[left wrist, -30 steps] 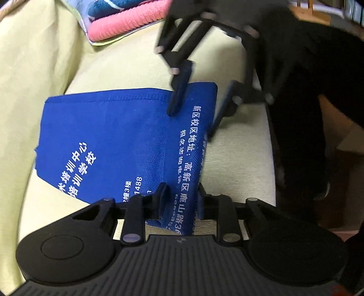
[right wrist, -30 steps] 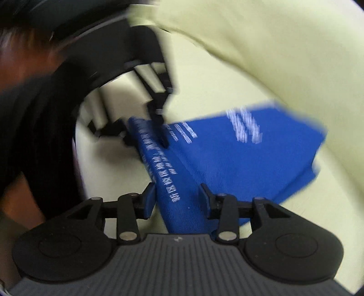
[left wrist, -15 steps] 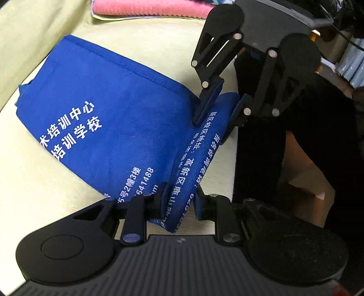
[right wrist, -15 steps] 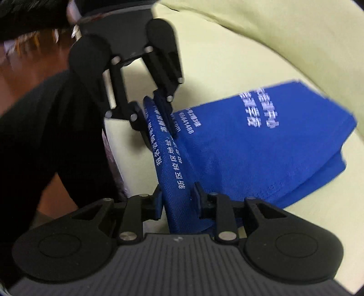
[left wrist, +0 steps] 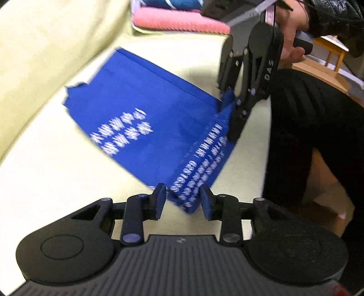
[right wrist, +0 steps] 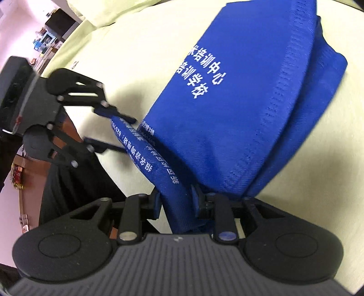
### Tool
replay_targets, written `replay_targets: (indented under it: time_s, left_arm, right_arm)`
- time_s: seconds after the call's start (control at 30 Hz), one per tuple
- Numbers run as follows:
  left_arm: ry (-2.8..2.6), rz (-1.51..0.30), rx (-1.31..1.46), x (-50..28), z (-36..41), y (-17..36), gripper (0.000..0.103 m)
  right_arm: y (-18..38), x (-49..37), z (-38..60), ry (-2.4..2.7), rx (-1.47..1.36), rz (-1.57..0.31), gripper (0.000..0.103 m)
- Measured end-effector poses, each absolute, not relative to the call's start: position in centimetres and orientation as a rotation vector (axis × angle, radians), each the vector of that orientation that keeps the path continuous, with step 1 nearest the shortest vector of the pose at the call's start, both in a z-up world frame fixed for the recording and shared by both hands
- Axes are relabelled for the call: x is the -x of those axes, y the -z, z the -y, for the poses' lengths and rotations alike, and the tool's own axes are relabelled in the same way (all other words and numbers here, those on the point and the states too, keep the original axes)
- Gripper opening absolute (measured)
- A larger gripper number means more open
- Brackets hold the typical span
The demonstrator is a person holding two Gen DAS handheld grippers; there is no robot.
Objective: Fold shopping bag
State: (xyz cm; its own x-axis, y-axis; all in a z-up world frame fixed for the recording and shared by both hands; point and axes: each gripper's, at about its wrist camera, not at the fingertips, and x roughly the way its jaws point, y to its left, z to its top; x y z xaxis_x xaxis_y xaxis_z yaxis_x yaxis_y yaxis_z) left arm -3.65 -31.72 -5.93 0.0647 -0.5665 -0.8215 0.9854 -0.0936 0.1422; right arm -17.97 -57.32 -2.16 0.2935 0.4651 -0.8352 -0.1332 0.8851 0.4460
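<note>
A blue fabric shopping bag [left wrist: 141,127] with white Chinese print lies on a pale yellow cushion [left wrist: 45,164]. Its near folded edge is lifted off the cushion. My left gripper [left wrist: 182,199] has its jaws apart around one corner of that edge, with gaps beside the cloth. My right gripper [right wrist: 176,201] is shut on the other corner of the bag [right wrist: 227,102]. It also shows in the left wrist view [left wrist: 228,100], pinching the cloth. The left gripper shows in the right wrist view [right wrist: 118,129], fingers apart at the edge.
A pink cushion [left wrist: 179,21] and folded cloths lie at the far end of the couch. The person's dark-clothed legs [left wrist: 307,127] are at the right, by the couch edge. A wooden stool [left wrist: 329,52] stands behind.
The left gripper's jaws have opened from the bag's edge. The right gripper has lifted and turned with its corner, raising the edge. Both views have shifted.
</note>
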Motion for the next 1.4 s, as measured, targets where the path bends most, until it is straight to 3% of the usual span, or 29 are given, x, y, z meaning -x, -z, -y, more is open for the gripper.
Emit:
replay_targets:
  time_s: [0.3,0.57,0.9,1.03,1.13,1.4]
  left_arm:
    - [1.379,-0.492,-0.875,5.6,35.2,4.9,0.035]
    - [1.325,-0.596,-0.869,4.4,37.2,7.2,0.035]
    - [1.282,-0.675,-0.805,4.3,36.9,7.5,0.034]
    - [1.284,-0.694,-0.782,4.0,36.9,7.4,0.034]
    - [1.282,-0.690,-0.785,4.2,36.9,7.4,0.034]
    - [1.300,-0.692,-0.787,4.0,37.0,7.5,0.034]
  right_arm:
    - [3.5,16.6,58.5,-0.405,-0.440,-1.232,0.020]
    - [6.1,14.2,59.3,-0.406,-0.557,-1.199,0.019]
    - [5.7,17.0,60.1,-0.270,-0.561,-0.954,0.025]
    - [3.4,19.7,58.1,-0.153,-0.350,-0.853,0.037]
    - [1.8,22.5,54.7,-0.107,-0.058,-0.762,0.036]
    - [5.8,25.2,43.9,-0.191,0.707,-0.643,0.036]
